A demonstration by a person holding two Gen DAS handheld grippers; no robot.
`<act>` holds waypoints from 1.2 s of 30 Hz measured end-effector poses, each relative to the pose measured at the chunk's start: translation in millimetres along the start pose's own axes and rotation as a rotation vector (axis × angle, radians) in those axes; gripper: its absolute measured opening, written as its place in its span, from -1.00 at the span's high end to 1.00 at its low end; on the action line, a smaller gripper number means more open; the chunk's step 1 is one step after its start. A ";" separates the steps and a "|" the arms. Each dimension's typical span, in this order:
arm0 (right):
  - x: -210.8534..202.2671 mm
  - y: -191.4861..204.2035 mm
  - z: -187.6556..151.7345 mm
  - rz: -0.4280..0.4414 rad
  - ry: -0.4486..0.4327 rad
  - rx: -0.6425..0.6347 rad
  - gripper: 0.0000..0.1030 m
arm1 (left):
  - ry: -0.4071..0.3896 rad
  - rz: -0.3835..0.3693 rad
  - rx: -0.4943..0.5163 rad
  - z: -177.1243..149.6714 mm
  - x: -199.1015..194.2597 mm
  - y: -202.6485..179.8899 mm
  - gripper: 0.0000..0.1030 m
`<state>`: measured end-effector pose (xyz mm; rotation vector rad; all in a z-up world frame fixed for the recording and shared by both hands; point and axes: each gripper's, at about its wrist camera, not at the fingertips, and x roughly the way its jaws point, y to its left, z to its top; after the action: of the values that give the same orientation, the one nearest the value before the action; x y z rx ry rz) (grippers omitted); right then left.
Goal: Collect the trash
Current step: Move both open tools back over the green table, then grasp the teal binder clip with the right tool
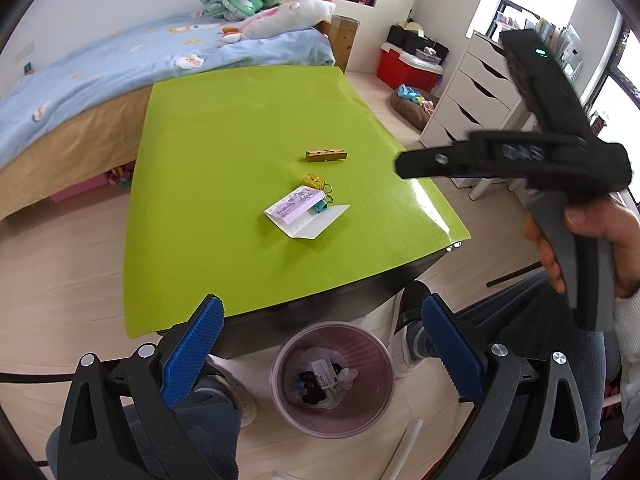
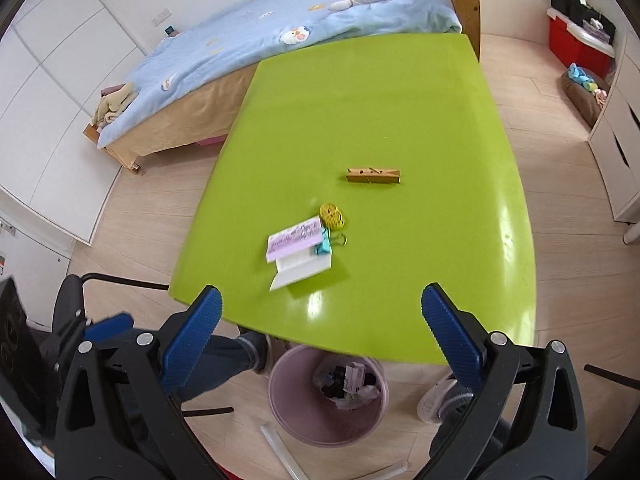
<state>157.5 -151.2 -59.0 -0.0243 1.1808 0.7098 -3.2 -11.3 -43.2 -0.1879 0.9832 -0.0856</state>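
Bin [image 1: 332,380] is seen below both released claws [image 1: 322,354] [image 2: 320,344]; clothespin [image 2: 373,175] and papers [image 2: 298,256] are left on the table [image 2: 360,100].

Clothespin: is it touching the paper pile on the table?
No, the wooden clothespin lies apart from the paper pile, bare green table between them.

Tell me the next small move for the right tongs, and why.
Probably lower the right tongs toward the paper packet on the green table. Both tongs are open and empty, the packet lies nearest, and the pink bin below already holds trash.
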 end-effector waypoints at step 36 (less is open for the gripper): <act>113.0 -34.0 47.9 0.171 0.170 0.134 0.98 | 0.064 -0.009 -0.064 5.6 32.2 19.4 -0.85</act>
<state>236.8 -104.2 -147.0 0.1322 1.4039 0.7880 19.0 3.3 -70.3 -0.2497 1.0501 -0.0688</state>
